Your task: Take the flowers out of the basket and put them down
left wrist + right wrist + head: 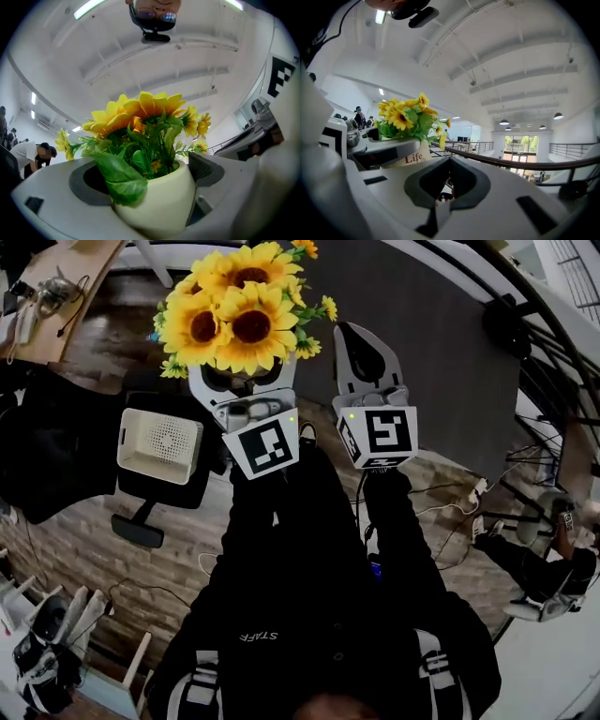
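While we hold both grippers up, our left gripper [242,390] is clamped on the cream pot [159,197] of the sunflowers [234,315], one jaw on each side. Our right gripper [368,357] hangs just beside it, jaws together on nothing. The white basket [159,444] sits on a black chair [139,529], apart from the flowers.

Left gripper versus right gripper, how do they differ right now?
The left gripper is clamped on a cream pot of sunflowers; the right gripper is empty. Left gripper jaws stand apart around the pot; right gripper jaws are together. Both are held up side by side.
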Motion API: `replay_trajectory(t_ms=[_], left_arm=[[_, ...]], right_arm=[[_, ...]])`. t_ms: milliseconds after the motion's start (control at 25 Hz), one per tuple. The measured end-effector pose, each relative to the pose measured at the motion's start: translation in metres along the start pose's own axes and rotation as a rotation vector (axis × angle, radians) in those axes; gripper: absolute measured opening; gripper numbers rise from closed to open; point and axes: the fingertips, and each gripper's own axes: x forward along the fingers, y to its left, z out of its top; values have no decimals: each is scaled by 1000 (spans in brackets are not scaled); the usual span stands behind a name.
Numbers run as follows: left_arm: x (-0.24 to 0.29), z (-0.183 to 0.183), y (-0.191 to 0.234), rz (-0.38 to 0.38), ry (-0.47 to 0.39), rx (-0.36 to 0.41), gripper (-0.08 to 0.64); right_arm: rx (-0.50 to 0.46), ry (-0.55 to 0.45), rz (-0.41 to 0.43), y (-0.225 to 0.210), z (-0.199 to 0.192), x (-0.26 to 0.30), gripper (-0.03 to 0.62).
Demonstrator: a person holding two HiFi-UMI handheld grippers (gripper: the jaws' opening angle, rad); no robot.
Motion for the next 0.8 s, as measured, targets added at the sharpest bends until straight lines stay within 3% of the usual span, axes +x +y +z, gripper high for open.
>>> replay_trajectory(t_ms=[360, 800], left_arm=[[8, -17, -12, -89, -8, -60, 515], [6, -13, -8, -126, 11, -57, 515]], right_arm=[[-13, 55, -130, -17, -18, -15, 12], [3, 107, -180, -22, -20, -25, 12]])
